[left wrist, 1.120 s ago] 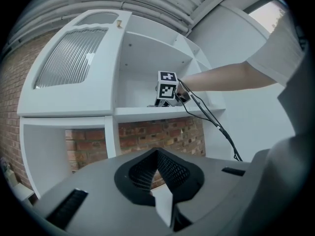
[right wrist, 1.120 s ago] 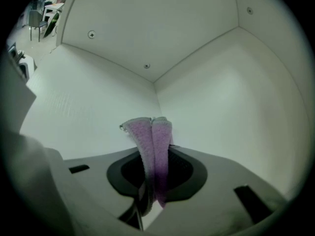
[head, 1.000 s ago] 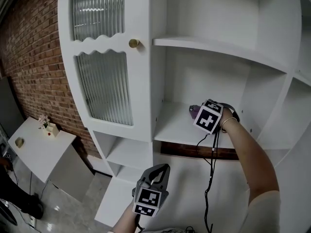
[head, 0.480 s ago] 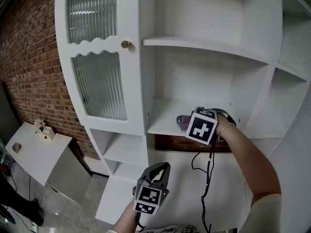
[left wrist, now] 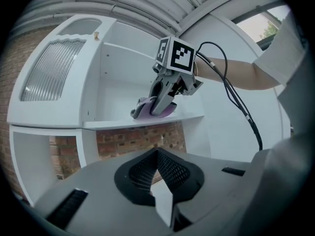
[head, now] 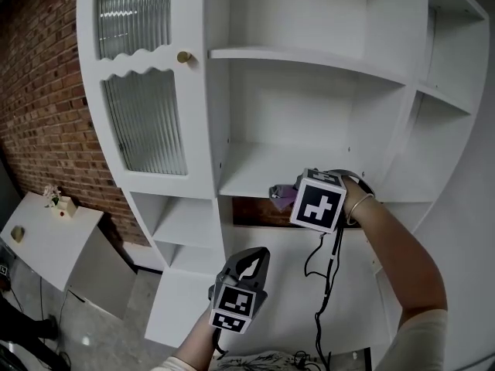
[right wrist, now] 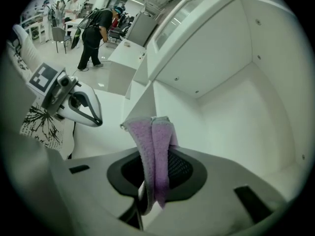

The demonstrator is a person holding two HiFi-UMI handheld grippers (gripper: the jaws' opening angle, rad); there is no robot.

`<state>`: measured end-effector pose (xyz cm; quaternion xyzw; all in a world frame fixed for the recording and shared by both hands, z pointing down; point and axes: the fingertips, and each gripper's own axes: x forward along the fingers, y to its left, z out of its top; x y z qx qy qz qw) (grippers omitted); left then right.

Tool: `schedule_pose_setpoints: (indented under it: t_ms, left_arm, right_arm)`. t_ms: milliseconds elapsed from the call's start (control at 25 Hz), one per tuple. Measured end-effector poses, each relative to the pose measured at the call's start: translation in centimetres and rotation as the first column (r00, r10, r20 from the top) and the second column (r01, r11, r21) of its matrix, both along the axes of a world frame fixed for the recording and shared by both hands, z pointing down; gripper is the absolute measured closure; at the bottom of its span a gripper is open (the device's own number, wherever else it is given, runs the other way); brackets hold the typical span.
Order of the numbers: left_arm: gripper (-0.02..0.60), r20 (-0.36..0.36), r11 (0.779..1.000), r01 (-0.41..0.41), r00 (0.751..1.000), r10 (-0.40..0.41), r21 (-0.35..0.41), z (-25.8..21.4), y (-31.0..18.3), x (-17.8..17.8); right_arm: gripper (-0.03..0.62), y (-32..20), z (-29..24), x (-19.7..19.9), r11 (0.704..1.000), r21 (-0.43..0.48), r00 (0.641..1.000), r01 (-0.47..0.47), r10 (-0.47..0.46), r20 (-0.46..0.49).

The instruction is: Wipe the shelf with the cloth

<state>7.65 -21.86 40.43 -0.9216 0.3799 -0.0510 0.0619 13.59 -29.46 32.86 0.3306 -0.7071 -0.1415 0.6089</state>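
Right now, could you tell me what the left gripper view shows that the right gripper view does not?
Only the left gripper view shows the right gripper from outside, its cable, the ribbed door and brick beneath the shelf. Only the right gripper view shows the left gripper, fingers together and empty, and a person in the room beyond. Both show the purple cloth pinched in the right gripper's fingers at the white shelf.

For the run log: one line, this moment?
right gripper: shut on cloth | cloth: on shelf front | left gripper: shut, empty
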Motion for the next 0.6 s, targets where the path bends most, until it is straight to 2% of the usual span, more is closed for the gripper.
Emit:
schedule_pose_setpoints:
  t_ms: [120, 240, 360, 520, 600]
  left_arm:
    - [0.568, 0.009, 1.0, -0.007, 1.0, 0.007, 0.024, -0.6, 0.7, 0.4]
    - [0.567, -0.001, 0.999, -0.005, 1.0, 0.005, 0.04, -1.1, 0.7, 0.7]
    - [0.568, -0.006, 0.999, 0.005, 1.0, -0.005, 0.037, -1.0, 0.2, 1.2]
    - [0.566, -0.007, 0.999, 0.03, 1.0, -0.029, 0.029, -0.6, -0.7, 1.4]
    - [0.567, -0.003, 0.999, 0.043, 0.999, -0.043, 0.03, -0.5, -1.5, 1.2]
  right_arm:
    - [0.514, 0.6, -1.5, 0.8, 0.999, 0.052, 0.999, -0.013, 0.012, 0.032]
    - [0.514, -0.7, -3.8, 3.2, 0.981, 0.182, 0.997, -0.071, 0.069, 0.018]
    - [0.514, -3.0, -6.2, 6.4, 0.935, 0.332, 0.991, -0.123, 0.131, -0.004]
    - [0.513, -6.4, -8.6, 10.4, 0.842, 0.528, 0.973, -0.111, 0.2, -0.115]
    - [0.513, -8.3, -8.3, 11.8, 0.832, 0.546, 0.959, -0.101, 0.227, -0.168]
